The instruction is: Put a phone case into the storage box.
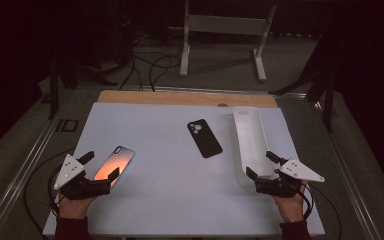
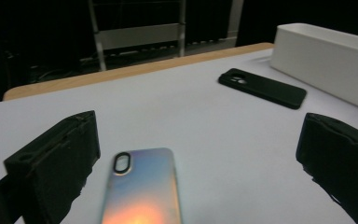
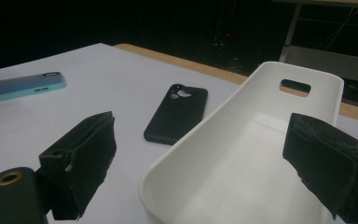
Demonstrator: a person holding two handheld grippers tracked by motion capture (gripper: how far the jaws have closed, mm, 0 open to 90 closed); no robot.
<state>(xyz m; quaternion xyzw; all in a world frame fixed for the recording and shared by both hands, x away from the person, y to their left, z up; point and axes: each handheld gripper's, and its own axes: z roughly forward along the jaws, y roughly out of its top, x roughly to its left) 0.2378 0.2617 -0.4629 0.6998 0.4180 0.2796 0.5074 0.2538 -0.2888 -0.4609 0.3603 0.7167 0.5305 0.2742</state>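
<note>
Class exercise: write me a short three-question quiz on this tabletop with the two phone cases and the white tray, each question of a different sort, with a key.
1. True or false: the left claw is shut on the iridescent phone case.
2. Which thing lies between the iridescent phone case and the white tray? A) the black phone case B) a cup C) a pen
3. Fill in: the right claw is open around the near end of the white ____.

Key
1. False: it is open, one jaw on each side of the case's near end.
2. A
3. tray

Spread tongs (image 3: 200, 168) straddle the white tray's (image 3: 242, 154) near end.
</note>
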